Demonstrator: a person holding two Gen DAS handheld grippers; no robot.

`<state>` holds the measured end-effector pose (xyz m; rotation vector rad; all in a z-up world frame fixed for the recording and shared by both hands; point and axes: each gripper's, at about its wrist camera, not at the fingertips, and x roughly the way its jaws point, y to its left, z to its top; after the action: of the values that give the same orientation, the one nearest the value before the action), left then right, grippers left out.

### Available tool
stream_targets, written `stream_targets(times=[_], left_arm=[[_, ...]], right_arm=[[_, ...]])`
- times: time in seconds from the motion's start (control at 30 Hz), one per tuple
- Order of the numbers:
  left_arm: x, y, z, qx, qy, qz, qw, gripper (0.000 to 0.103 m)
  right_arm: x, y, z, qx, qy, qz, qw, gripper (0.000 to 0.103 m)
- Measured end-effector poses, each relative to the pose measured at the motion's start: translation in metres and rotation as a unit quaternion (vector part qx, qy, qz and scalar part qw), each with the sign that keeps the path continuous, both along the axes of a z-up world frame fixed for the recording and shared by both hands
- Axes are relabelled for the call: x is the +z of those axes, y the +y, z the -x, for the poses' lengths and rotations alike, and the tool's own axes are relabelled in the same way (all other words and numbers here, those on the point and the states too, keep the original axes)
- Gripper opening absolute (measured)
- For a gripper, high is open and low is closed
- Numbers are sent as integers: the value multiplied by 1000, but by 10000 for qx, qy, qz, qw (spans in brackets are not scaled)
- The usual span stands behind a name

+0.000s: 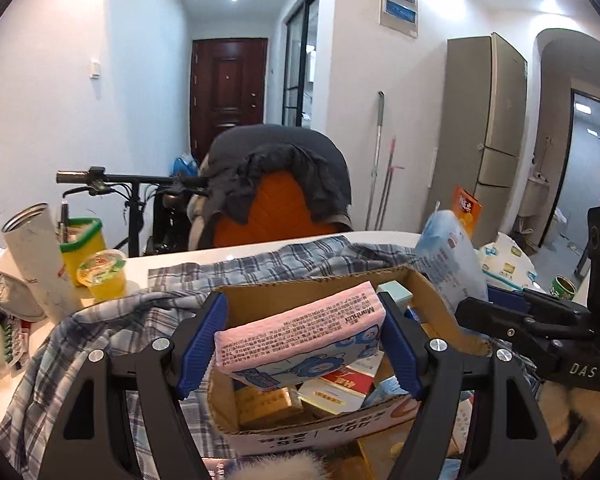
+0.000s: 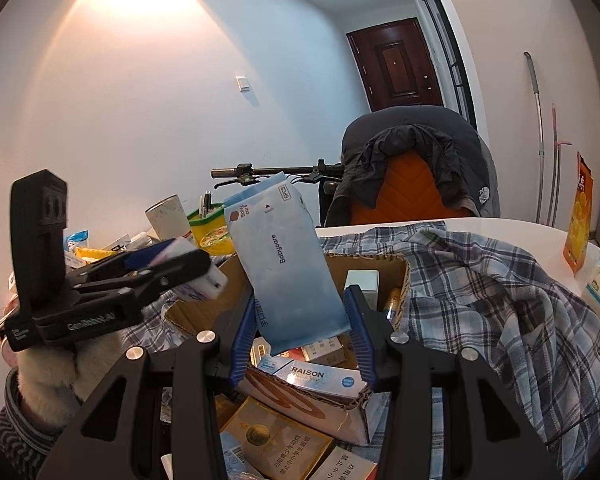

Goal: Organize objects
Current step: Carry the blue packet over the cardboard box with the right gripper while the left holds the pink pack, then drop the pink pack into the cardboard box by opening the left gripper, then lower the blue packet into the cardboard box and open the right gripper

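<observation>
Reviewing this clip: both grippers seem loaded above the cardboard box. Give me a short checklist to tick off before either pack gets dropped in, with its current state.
1. Left gripper clamped on the pink tissue pack: ok, pads press both ends.
2. Right gripper clamped on the blue Babycare pack: ok, held by its lower end, standing tilted.
3. Pink pack over the cardboard box opening: ok.
4. Free space inside the box: not ok, it looks crowded with small cartons.
5. Grippers apart from each other: ok, a gap shows in both views.
6. Plaid shirt clear of the opening: cannot tell at the near rim.
</observation>
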<state>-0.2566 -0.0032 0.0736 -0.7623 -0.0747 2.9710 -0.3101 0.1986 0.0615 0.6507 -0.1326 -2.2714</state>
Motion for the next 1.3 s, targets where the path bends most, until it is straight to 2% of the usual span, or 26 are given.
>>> stream_targets(times=[0.1, 0.2, 0.33, 0.43, 0.6, 0.77, 0.83, 0.87, 0.93, 1.13, 1.3], left_arm=[[-2, -4, -3, 66, -71, 6, 10000, 76], [-9, -8, -1, 228, -334, 223, 9989, 76], [-17, -22, 3, 231, -782, -19, 9967, 76], [-18, -23, -1, 163, -835, -26, 9964, 76], [-20, -13, 0, 37, -931, 285, 9952, 77], [-30, -8, 12, -141, -1197, 391, 9919, 77], [-29, -7, 13, -177, -1191, 437, 9918, 83], [-27, -6, 12, -197, -1150, 437, 9922, 94], [-24, -7, 9, -204, -1021, 447, 9936, 103], [-3, -3, -17, -78, -205, 614, 9979, 103], [20, -9, -45, -41, 386, 310, 9988, 103]], right_arm=[[-1, -1, 0, -3, -5, -22, 10000, 43], [-2, -3, 0, 8, -13, -59, 10000, 43], [-2, -5, -1, 44, 1, -98, 9999, 43], [-3, -5, -1, 44, -16, -110, 9999, 43], [-4, -5, -1, 28, -3, -122, 9999, 43], [-4, -6, -1, 33, -19, -139, 9999, 43], [-5, -6, -2, 35, -14, -149, 9999, 43], [-4, -6, -3, 39, -9, -145, 9999, 43], [-4, -6, -3, 44, -14, -136, 9999, 43], [-4, -8, -3, 35, 5, -166, 9999, 43], [-3, -6, -3, 14, 0, -166, 9999, 43]])
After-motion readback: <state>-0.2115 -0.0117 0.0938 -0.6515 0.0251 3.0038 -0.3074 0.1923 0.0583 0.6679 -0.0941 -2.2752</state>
